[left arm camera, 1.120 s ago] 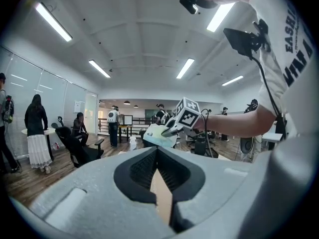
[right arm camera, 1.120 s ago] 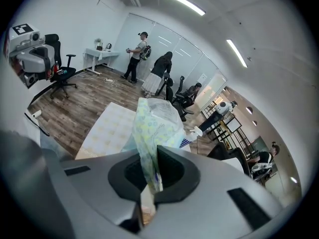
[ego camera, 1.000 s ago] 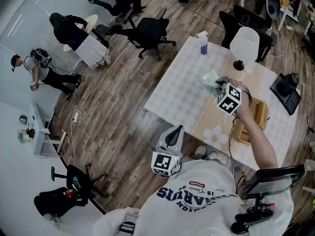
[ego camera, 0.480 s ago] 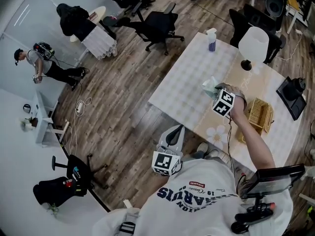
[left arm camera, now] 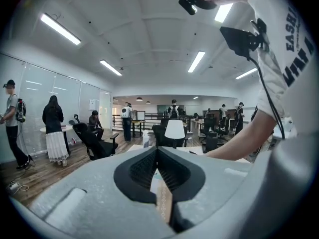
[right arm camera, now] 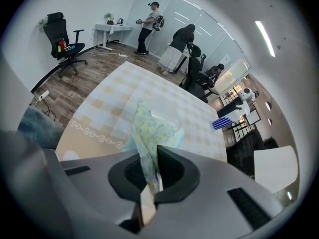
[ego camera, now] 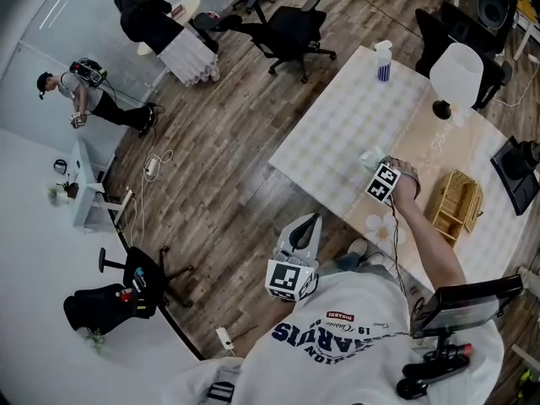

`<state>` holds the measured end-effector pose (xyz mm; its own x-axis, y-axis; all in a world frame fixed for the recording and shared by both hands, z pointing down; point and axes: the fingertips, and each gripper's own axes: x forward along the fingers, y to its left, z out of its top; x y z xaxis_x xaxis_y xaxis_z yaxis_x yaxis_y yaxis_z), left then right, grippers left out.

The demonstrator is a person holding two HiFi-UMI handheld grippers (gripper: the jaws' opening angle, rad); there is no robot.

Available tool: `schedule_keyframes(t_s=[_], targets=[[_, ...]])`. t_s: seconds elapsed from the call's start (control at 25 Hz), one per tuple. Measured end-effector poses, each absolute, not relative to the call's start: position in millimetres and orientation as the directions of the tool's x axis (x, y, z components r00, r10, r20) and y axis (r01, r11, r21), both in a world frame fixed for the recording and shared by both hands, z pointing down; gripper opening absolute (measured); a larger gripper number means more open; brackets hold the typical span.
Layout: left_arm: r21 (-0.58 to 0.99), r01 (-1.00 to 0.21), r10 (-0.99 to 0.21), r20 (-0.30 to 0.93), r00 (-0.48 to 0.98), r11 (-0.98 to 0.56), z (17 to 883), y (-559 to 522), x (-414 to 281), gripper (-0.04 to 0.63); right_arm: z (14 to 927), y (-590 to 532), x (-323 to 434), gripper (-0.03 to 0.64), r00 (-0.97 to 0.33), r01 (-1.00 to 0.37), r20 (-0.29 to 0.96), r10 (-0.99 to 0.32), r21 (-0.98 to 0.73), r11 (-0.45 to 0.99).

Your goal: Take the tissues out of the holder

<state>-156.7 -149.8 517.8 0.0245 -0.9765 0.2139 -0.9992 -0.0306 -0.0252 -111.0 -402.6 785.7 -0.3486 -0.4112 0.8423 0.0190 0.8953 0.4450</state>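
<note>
**Right gripper** (right arm camera: 152, 185): I am holding its jaws clamped on a pale printed tissue (right arm camera: 148, 128), which is standing up out of them above the checked table (right arm camera: 99, 108).

**Left gripper** (left arm camera: 157, 153): I am holding its jaws pressed together and empty. In the head view it is hanging close to my chest, at 7 o'clock of the right one.

**Surroundings, head view:** the wicker holder (ego camera: 456, 205) is lying at 4 o'clock of the right gripper, apart from it. A white lamp (ego camera: 458, 74) is standing at 1 o'clock and a spray bottle (ego camera: 384, 60) at 12 o'clock.

**Change:** against a second ago, the right gripper is sitting lower, nearer the tabletop, and it is gripping the tissue as before.

**Limits:** from above, the marker cube is covering most of the tissue. I cannot tell whether the tissue is touching the table. The right edge is cutting off a black device (ego camera: 525, 171).
</note>
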Motion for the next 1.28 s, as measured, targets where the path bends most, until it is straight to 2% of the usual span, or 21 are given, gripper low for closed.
schedule_keyframes(t_s=[0.36, 0.84, 0.92, 0.96, 1.28], targets=[[-0.026, -1.0, -0.972, 0.235, -0.021, 0.016, 520, -142, -161, 0.005, 868, -376, -94, 0.008, -0.262, 0.062, 0.916, -0.303, 0.329, 0.942], [-0.024, -1.0, -0.971, 0.24, 0.0, -0.006, 524, -147, -152, 0.005, 874, -380, -92, 0.016, -0.281, 0.023, 0.906, -0.318, 0.337, 0.941], [-0.027, -1.0, -0.971, 0.241, 0.006, -0.013, 524, -149, -150, 0.005, 873, -382, -94, 0.091, -0.291, 0.014, 0.901, -0.323, 0.341, 0.94], [-0.029, -0.999, -0.971, 0.24, 0.009, -0.016, 524, -149, -149, 0.005, 872, -382, -94, 0.106, -0.295, 0.011, 0.901, -0.319, 0.337, 0.942], [-0.038, -0.999, -0.974, 0.226, 0.024, -0.033, 520, -153, -146, 0.005, 862, -379, -97, 0.166, -0.317, 0.0, 0.901, -0.298, 0.314, 0.949]])
